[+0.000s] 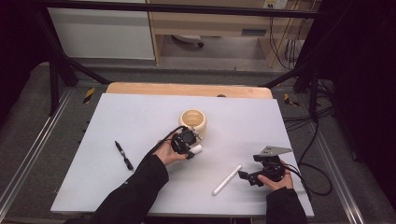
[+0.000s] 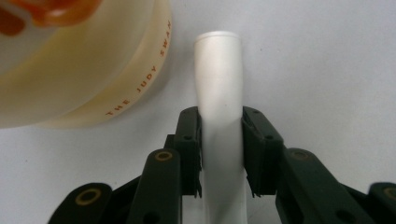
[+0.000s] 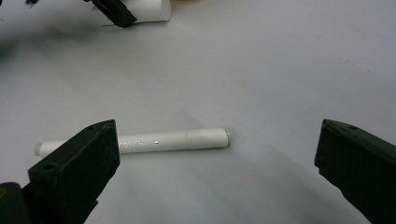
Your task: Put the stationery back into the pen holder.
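My left gripper [image 1: 190, 150] is shut on a short white tube [image 2: 218, 93], whose free end [image 1: 197, 149] pokes out to the right, just in front of a cream round cup [image 1: 193, 122]. In the left gripper view the cup [image 2: 84, 79] with orange lettering sits at upper left, beside the tube. A long white pen [image 1: 227, 180] lies on the white table [image 1: 140, 121] to the right of centre. My right gripper [image 1: 243, 176] is open just right of that pen; in its view the pen [image 3: 140, 141] lies crosswise between the spread jaws, farther off.
A black pen [image 1: 124, 156] lies on the table's left part. Cables [image 1: 313, 140] trail off the right side. A wooden board edge [image 1: 187, 88] runs along the table's far side, with black frame legs beyond.
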